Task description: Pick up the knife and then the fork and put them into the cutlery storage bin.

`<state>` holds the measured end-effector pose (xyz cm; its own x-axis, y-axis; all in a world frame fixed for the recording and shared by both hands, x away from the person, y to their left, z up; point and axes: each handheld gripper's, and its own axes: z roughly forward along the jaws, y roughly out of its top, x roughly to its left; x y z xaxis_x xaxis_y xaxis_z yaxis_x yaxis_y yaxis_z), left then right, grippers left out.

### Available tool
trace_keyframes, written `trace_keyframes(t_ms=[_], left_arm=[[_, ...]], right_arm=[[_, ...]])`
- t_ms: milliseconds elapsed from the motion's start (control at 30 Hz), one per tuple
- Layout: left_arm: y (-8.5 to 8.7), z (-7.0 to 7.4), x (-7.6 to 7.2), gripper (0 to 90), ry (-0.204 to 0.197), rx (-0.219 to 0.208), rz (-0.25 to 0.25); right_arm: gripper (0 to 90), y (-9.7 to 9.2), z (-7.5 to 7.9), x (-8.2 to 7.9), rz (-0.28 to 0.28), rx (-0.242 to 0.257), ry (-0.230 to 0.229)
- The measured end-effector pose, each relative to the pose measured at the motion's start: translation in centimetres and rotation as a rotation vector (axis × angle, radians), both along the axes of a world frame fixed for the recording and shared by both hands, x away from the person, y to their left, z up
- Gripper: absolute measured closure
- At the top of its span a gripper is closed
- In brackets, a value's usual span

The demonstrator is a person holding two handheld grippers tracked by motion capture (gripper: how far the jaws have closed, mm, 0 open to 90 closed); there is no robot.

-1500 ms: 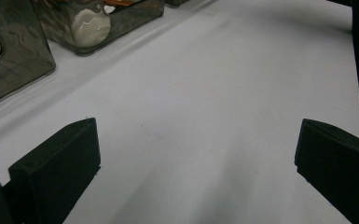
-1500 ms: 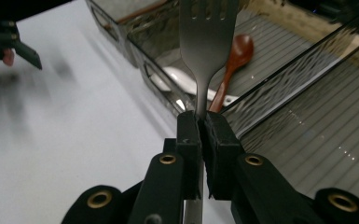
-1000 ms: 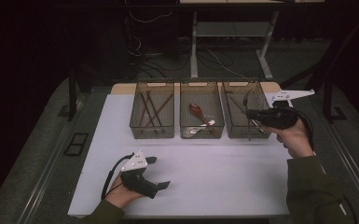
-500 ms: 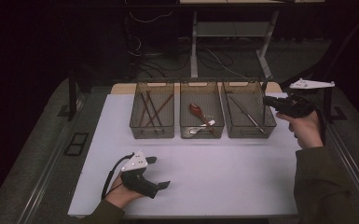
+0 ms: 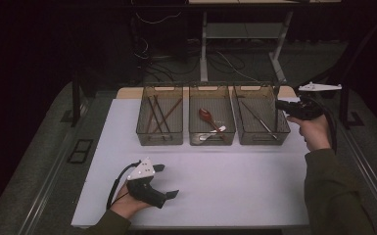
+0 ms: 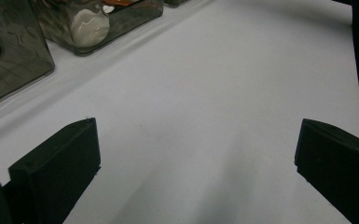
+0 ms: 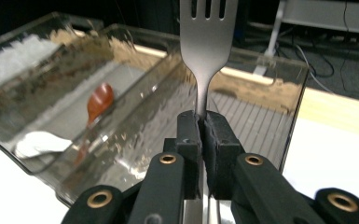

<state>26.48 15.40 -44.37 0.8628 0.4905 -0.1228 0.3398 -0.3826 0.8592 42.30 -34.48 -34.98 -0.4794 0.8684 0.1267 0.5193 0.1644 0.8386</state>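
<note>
My right gripper (image 5: pixel 280 104) hovers at the right rim of the right-hand clear bin (image 5: pixel 260 138). In the right gripper view the right gripper (image 7: pixel 203 125) is shut on the neck of a metal fork (image 7: pixel 208 42), whose tines point up and away. A metal utensil (image 5: pixel 257 119) lies inside that bin. My left gripper (image 5: pixel 168 180) rests on the white table (image 5: pixel 235 176) near the front left, and in the left gripper view the left gripper (image 6: pixel 196 154) is open with nothing between its jaws.
Three clear bins stand in a row at the back of the white surface. The left bin (image 5: pixel 159 139) holds dark chopsticks (image 5: pixel 157 115); the middle bin (image 5: pixel 211 139) holds a red spoon (image 5: pixel 206 115) and a white spoon (image 5: pixel 210 135). A wooden strip (image 5: pixel 127 93) runs behind them.
My right gripper has shifted from over the right bin toward that bin's far right edge, with the fork still in its jaws. The left gripper has stayed where it was.
</note>
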Motion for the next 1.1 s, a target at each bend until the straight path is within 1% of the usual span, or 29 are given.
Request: trace_keyframes(t_ms=[33,167,200,300,433,533,567,700,867,933,1033,1100], left_arm=[[0.0,0.0,0.0,0.0,0.000,0.001,-0.001],[0.0,0.0,0.0,0.0,-0.001,-0.001,-0.002],[0.0,0.0,0.0,0.0,0.000,-0.001,-0.002],[-0.1,-0.1,0.0,0.0,0.001,0.001,-0.003],[-0.1,-0.1,0.0,0.0,0.004,0.000,-0.003],[-0.1,-0.1,0.0,0.0,0.006,0.001,-0.005],[-0.1,-0.1,0.0,0.0,0.006,0.001,-0.006],[-0.1,-0.1,0.0,0.0,0.008,0.006,-0.007],[-0.1,-0.1,0.0,0.0,0.007,0.004,-0.008],[-0.1,-0.1,0.0,0.0,0.009,0.005,-0.008],[-0.1,-0.1,0.0,0.0,0.010,0.009,-0.011],[-0.1,-0.1,0.0,0.0,0.009,0.010,-0.011]], right_arm=[[84.4,0.0,-0.2,0.1,0.000,-0.009,0.003],[84.4,0.1,-1.2,0.5,-0.002,-0.039,0.044],[84.4,0.1,-1.3,0.5,-0.002,-0.039,0.060],[84.4,0.1,-2.0,0.7,0.007,-0.065,0.093],[84.4,0.3,-2.6,0.9,0.016,-0.089,0.139],[84.3,0.4,-3.0,1.2,0.023,-0.111,0.165],[84.3,0.5,-3.0,1.2,0.025,-0.106,0.169],[84.1,0.8,-3.1,1.6,0.027,-0.122,0.180],[83.4,1.7,-3.2,2.2,0.042,-0.169,0.193],[83.0,2.0,-3.3,2.4,0.046,-0.179,0.202],[80.0,2.5,-3.6,2.7,0.053,-0.212,0.224],[76.6,2.6,-3.8,2.8,0.058,-0.212,0.230]])
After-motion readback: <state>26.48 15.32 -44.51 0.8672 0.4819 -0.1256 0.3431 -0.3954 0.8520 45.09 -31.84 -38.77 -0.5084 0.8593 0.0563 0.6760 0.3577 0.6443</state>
